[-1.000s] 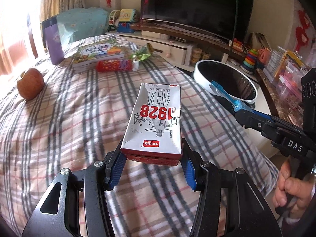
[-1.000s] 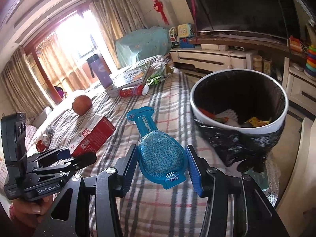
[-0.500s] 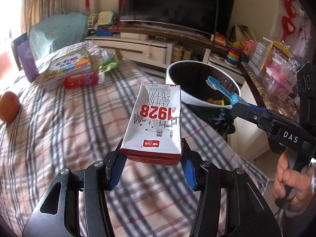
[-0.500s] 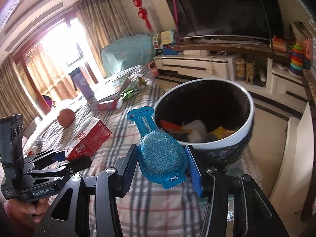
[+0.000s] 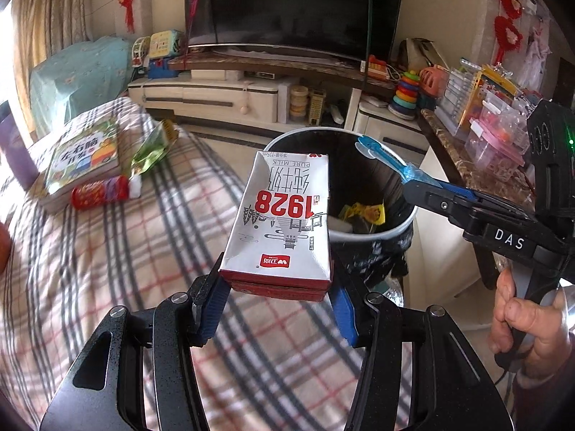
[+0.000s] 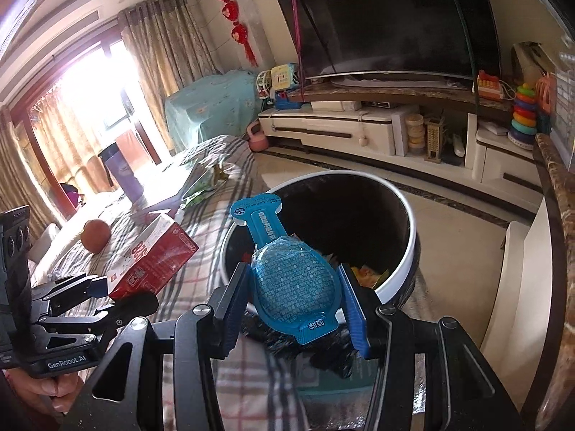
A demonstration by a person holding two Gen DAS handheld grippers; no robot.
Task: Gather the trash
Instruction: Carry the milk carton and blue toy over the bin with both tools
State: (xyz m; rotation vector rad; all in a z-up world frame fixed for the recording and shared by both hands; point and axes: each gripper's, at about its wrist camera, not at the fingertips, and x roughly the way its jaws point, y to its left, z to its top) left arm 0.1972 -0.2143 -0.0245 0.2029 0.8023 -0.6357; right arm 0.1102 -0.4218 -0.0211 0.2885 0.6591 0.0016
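Left gripper clamps milk carton; right gripper clamps blue sachet over near rim of trash bin

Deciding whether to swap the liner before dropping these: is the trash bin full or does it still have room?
Room left. The trash bin shows bare dark inner wall above scraps lying low at the bottom.

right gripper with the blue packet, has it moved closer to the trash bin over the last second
Yes. The right gripper carried the blue packet toward the trash bin: the bin stood off to the right before, and now the packet overlaps its rim and opening.
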